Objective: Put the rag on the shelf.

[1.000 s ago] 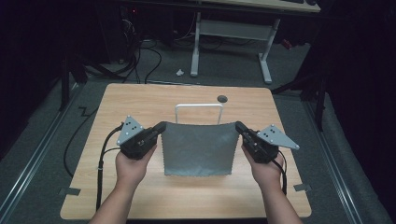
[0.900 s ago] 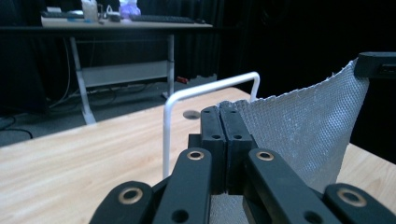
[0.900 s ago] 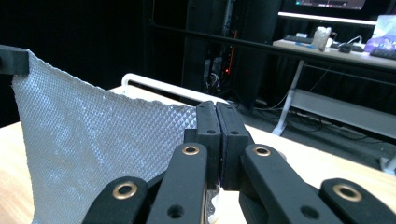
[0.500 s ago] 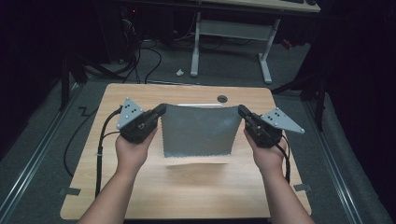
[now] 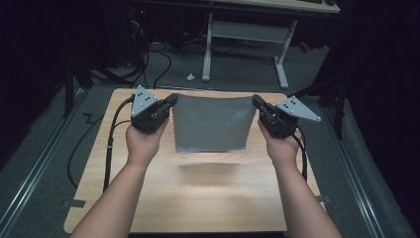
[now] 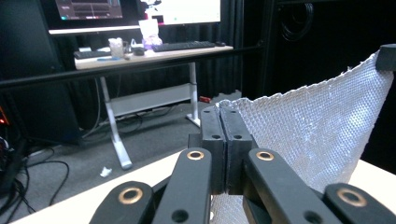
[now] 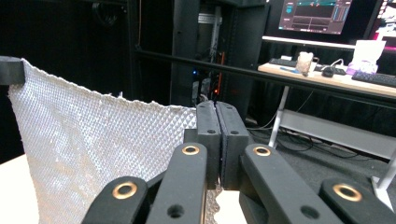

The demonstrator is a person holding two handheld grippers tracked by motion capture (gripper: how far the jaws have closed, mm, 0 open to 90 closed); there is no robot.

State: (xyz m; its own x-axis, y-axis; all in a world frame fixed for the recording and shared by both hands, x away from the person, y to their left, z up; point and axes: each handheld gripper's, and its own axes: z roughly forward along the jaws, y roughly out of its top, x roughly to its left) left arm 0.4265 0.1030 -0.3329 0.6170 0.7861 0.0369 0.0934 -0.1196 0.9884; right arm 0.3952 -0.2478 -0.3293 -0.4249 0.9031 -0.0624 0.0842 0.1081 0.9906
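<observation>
Both hand-held grippers, left (image 5: 171, 100) and right (image 5: 256, 101), are clamped on the grey cloth's (image 5: 210, 124) top corners, holding it above the table (image 5: 208, 193); next comes lowering it flat, evenly.

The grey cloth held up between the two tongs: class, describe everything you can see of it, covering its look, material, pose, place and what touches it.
The cloth is a grey, roughly square sheet with a fine waffle-like weave and zigzag-cut edges. It hangs above the wooden table, lifted clear of it and casting a shadow below. The left tongs pinch its top left corner and the right tongs its top right corner, both shut on it. The top edge sags slightly between them, and the lower edge hangs free. Nothing else touches it.
</observation>
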